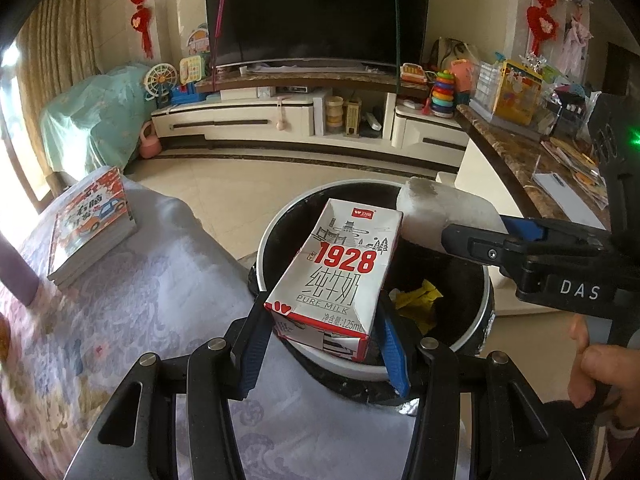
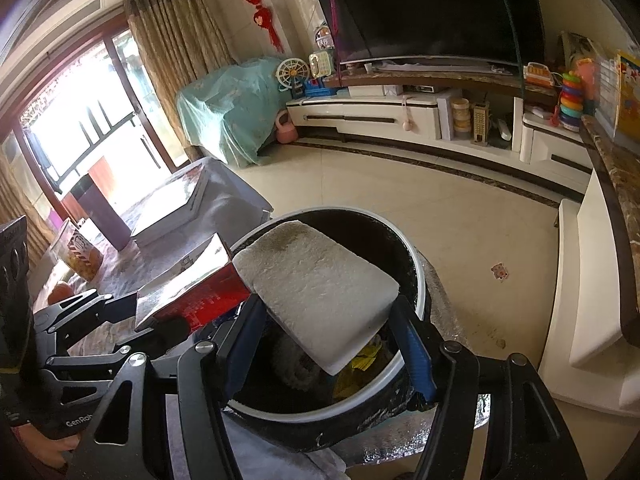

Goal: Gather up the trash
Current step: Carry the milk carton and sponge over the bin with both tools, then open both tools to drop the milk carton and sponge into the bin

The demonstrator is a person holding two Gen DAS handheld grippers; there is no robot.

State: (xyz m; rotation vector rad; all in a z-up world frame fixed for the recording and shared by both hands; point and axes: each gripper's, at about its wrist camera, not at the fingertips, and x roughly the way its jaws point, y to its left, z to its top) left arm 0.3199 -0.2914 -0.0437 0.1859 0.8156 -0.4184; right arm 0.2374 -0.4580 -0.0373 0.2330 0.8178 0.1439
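My left gripper [image 1: 324, 340] is shut on a white and red milk carton [image 1: 340, 268] and holds it over the near rim of a round black trash bin [image 1: 280, 220]. My right gripper [image 2: 332, 336] is shut on a white foam block [image 2: 316, 288] and holds it above the same bin [image 2: 416, 276]. The foam block [image 1: 436, 208] and right gripper also show at the right of the left wrist view. The milk carton [image 2: 192, 284] shows at the left of the right wrist view. Yellow wrappers [image 1: 416, 300] lie inside the bin.
A table with a pale patterned cloth [image 1: 140, 300] lies left of the bin, with a stack of books [image 1: 92, 224] on it. A marble counter [image 1: 516, 152] runs along the right. A TV stand [image 1: 280, 116] with toys stands at the back across a tiled floor.
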